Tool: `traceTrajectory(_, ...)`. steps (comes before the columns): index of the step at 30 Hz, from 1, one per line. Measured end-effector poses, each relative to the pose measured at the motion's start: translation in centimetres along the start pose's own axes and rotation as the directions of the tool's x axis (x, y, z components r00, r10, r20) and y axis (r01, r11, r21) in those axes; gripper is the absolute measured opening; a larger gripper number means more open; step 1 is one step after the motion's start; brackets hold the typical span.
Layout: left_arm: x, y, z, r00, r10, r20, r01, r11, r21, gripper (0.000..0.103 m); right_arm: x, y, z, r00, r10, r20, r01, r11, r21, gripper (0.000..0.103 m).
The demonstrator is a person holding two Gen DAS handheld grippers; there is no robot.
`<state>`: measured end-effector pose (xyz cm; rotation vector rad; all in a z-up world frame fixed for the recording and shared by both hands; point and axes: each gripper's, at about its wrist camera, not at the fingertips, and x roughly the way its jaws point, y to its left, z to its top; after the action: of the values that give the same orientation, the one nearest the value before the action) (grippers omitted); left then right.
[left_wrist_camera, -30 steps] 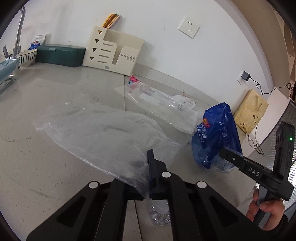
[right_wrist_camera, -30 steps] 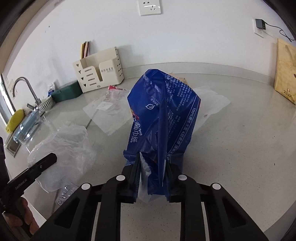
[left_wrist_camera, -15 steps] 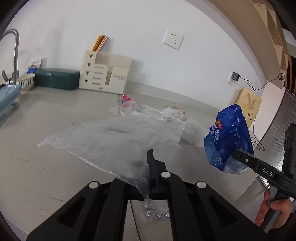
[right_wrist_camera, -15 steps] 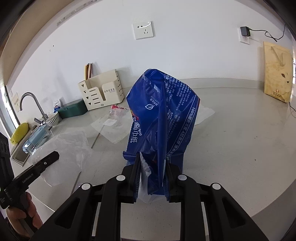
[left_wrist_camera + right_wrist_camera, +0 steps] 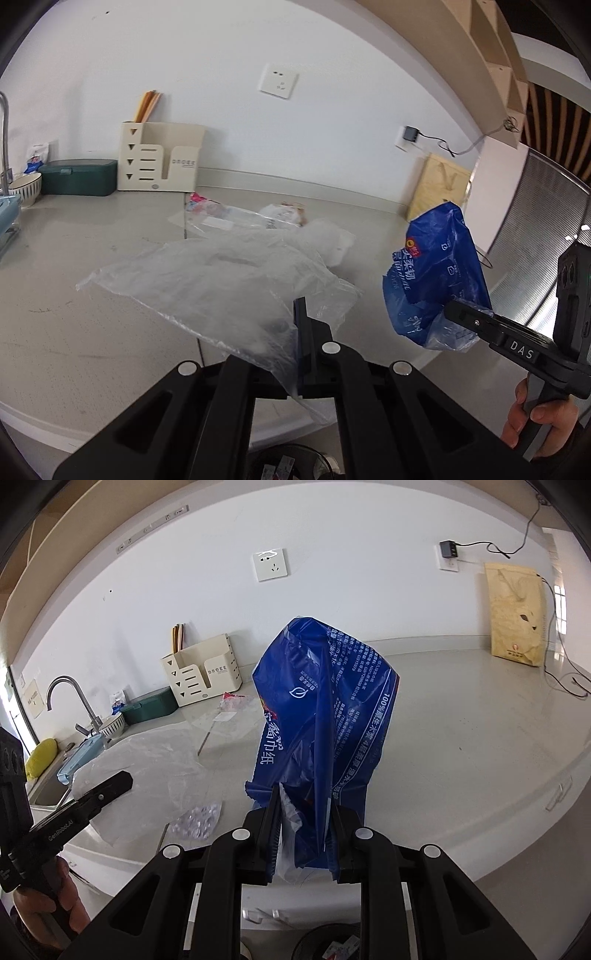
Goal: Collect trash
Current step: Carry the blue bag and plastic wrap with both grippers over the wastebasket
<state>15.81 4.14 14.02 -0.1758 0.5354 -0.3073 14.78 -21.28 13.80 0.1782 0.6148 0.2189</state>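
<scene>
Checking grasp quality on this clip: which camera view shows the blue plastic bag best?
The right wrist view: the blue plastic bag fills the centre, clamped between the right gripper fingers, print readable. The left wrist view shows the bag smaller, side-on at the right edge, hanging from that gripper off the countertop.

Blue wrapper [image 5: 325, 716] in right tongs [image 5: 304, 834]

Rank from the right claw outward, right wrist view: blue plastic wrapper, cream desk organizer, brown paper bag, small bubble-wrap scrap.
1. Blue plastic wrapper: clamped in right claw.
2. Small bubble-wrap scrap: counter, just left.
3. Cream desk organizer, brown paper bag: both at the wall, too close to call.
</scene>
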Motion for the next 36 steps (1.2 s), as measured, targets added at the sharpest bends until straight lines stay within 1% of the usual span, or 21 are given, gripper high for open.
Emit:
traceTrajectory(6, -2.2, -3.0, -2.4, 0.997, -0.066, -0.036, 0.068, 0.996, 0.063, 0.002, -4.8, 0.0, -3.4, 1.000, -0.026, 0.014, 0.026, 0.999, 0.028, 0.025)
traceTrajectory(11, -3.6, -5.5, -4.8, 0.992, -0.110, -0.068, 0.118, 0.986, 0.121, 0.002, -7.8, -0.7, -6.5, 0.999, -0.053, 0.010, 0.052, 0.996, 0.067, 0.025)
traceTrajectory(19, -4.4, -8.5, -9.9, 0.972, -0.168, -0.167, 0.197, 0.964, 0.179, 0.002, -11.2, -2.0, -12.3, 0.995, -0.097, -0.024, 0.100, 0.987, 0.130, 0.025)
traceTrajectory(25, -4.4, -10.0, -13.4, 0.955, -0.184, -0.232, 0.233, 0.951, 0.202, 0.002, -12.4, -3.3, -16.0, 0.990, -0.123, -0.068, 0.133, 0.976, 0.173, 0.025)
traceTrajectory(33, -3.4, -10.6, -17.3, 0.932, -0.204, -0.301, 0.269, 0.944, 0.192, 0.002, -11.7, -5.0, -19.9, 0.981, -0.134, -0.141, 0.163, 0.962, 0.219, 0.025)
traceTrajectory(36, -2.7, -10.7, -18.8, 0.920, -0.205, -0.335, 0.277, 0.943, 0.186, 0.002, -11.2, -5.5, -21.1, 0.977, -0.132, -0.165, 0.169, 0.958, 0.234, 0.025)
